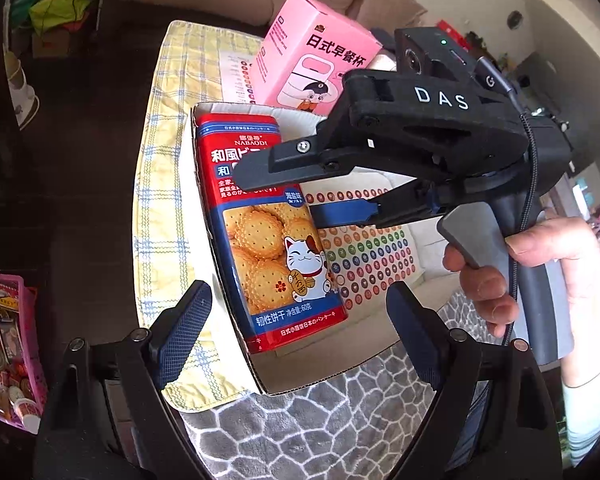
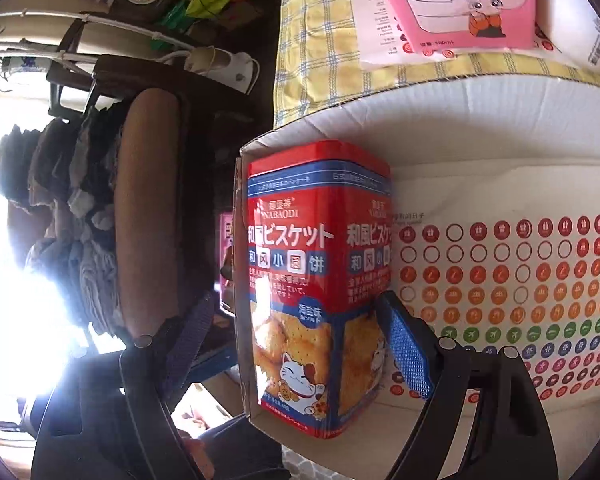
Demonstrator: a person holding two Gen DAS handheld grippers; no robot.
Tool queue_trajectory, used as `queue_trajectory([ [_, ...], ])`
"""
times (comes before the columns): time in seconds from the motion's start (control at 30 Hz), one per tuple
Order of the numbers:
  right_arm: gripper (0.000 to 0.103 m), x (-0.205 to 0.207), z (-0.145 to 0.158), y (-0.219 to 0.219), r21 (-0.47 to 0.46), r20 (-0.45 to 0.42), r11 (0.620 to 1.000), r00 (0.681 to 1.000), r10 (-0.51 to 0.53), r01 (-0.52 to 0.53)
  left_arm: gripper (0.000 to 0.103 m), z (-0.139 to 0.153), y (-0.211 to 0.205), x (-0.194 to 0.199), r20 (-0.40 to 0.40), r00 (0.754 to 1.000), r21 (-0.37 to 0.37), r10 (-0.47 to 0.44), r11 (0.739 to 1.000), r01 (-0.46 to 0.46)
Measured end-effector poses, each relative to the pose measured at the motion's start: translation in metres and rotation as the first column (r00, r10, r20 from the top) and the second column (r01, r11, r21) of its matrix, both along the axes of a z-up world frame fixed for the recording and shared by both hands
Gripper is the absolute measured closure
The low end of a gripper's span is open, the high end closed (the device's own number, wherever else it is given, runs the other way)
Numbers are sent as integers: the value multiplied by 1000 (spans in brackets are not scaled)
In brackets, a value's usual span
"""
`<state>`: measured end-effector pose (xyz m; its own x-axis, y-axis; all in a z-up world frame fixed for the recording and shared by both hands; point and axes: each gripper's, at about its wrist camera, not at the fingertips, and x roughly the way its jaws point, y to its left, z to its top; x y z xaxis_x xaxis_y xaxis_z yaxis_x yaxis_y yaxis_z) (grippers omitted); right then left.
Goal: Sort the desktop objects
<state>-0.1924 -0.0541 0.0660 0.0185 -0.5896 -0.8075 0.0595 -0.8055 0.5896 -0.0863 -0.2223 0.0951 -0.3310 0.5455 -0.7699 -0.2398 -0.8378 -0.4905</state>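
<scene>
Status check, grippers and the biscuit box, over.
Left gripper and right gripper open, empty. Red-and-blue biscuit box inside white cardboard tray. Nothing blocking.

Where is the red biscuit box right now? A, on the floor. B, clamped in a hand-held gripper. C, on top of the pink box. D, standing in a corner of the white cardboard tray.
D: the biscuit box stands against the tray corner wall, pads clear.

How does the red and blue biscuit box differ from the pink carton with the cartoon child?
The red and blue biscuit box stands inside the open white cardboard box, against its wall; the pink carton with the cartoon child stands outside, behind it on the yellow checked cloth. The biscuit box shows biscuits and a lucky cat; the pink carton shows a cup. Both are upright printed boxes that no gripper holds.
</scene>
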Motion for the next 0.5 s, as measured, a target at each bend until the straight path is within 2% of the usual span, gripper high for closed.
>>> queue_trajectory([
  [0.1, 18, 2, 16, 17, -43, -48, 999, 999, -16, 14, 15, 12, 0, 2, -25, 1000, -19, 0, 1000, 0],
  [0.17, 18, 5, 29, 31, -40, -75, 999, 997, -26, 24, 11, 21, -2, 4, -39, 999, -32, 7, 999, -9],
  [0.27, 15, 13, 50, 53, 4, -153, 1000, 988, -12, 13, 8, 32, -2, 4, -42, 999, -38, 27, 999, -29],
  [0.33, 12, 21, 61, 66, 38, -199, 999, 980, -10, 18, 0, 39, 1, 2, -38, 999, -31, 37, 999, -38],
  [0.5, 4, 44, 74, 104, 61, -257, 996, 966, -41, 59, 0, 49, 14, 0, -24, 997, -12, 73, 997, -74],
])
